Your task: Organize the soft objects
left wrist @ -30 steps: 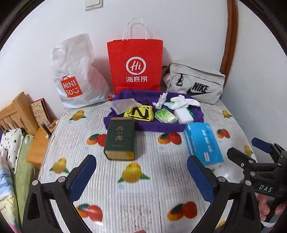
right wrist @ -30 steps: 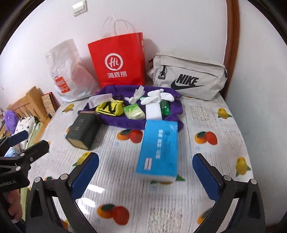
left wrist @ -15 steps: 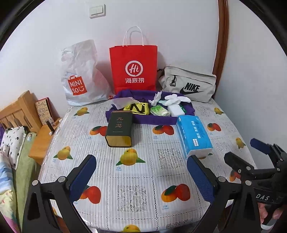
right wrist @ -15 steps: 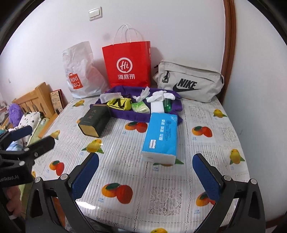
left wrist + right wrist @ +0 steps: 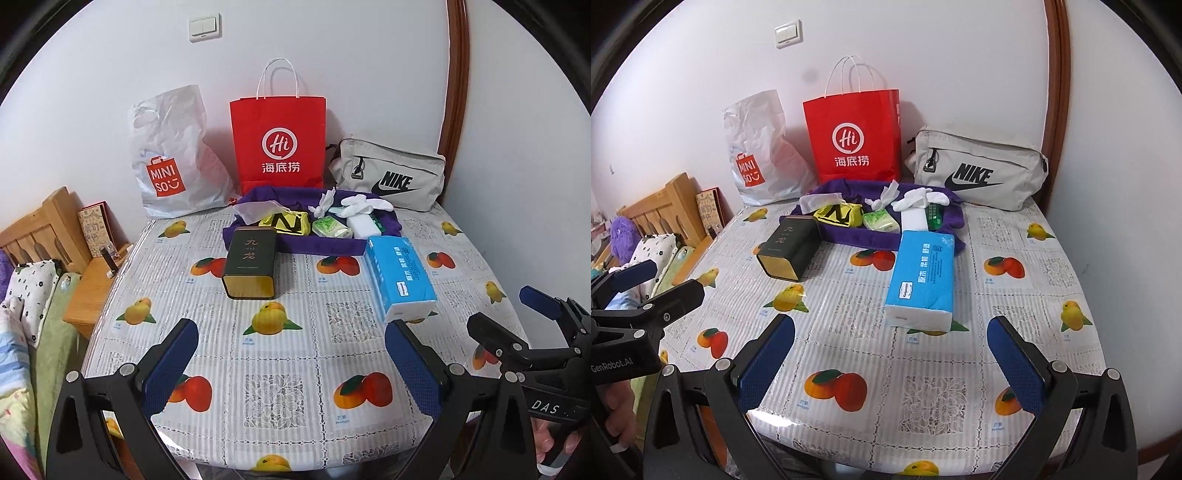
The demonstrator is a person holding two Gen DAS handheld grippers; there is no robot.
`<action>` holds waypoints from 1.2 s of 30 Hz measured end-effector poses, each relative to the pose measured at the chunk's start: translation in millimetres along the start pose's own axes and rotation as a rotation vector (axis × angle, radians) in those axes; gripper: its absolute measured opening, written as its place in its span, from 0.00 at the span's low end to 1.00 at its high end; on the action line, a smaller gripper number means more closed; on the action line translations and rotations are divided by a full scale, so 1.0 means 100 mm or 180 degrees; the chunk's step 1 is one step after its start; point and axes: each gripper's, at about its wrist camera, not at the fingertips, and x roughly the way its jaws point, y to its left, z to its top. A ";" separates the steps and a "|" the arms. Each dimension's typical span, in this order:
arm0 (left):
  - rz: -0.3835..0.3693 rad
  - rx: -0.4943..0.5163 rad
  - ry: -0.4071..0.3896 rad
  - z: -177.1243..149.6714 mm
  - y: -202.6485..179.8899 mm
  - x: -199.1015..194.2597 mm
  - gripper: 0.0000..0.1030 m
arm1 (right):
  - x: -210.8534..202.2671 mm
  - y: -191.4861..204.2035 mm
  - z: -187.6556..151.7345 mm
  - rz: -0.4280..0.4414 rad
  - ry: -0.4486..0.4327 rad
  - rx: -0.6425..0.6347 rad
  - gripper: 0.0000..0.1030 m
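A purple cloth (image 5: 314, 247) (image 5: 849, 234) lies at the back of the table. On it are a yellow-black pouch (image 5: 286, 223) (image 5: 838, 215), a green tissue pack (image 5: 330, 228) (image 5: 881, 221), a white block (image 5: 364, 225) (image 5: 914, 219) and white socks (image 5: 364, 205) (image 5: 916, 195). A blue tissue pack (image 5: 400, 277) (image 5: 921, 277) and a dark tea tin (image 5: 251, 262) (image 5: 788, 247) lie in front of the cloth. My left gripper (image 5: 291, 365) is open and empty above the table's near edge. My right gripper (image 5: 892, 363) is open and empty, well short of the blue pack.
A white Miniso bag (image 5: 173, 155), a red paper bag (image 5: 279, 142) and a grey Nike bag (image 5: 388, 177) stand against the back wall. A wooden bed frame (image 5: 44, 229) and bedding (image 5: 26, 295) lie left of the table (image 5: 280, 354).
Both grippers have pulled back and up from the table, so the objects look smaller and the near table edge shows. Nothing on the table moved.
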 end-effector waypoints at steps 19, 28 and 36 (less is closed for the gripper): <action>-0.0011 -0.0005 0.0017 -0.02 0.02 0.00 0.99 | -0.01 0.01 0.00 -0.0002 0.0011 -0.0015 1.00; -0.0007 0.0003 0.0013 -0.02 0.03 -0.01 0.99 | -0.02 0.03 0.00 -0.0008 0.0003 -0.0006 1.00; -0.0008 0.0004 0.0010 -0.02 0.03 -0.01 0.99 | -0.04 0.02 0.00 -0.0011 -0.0009 0.0006 1.00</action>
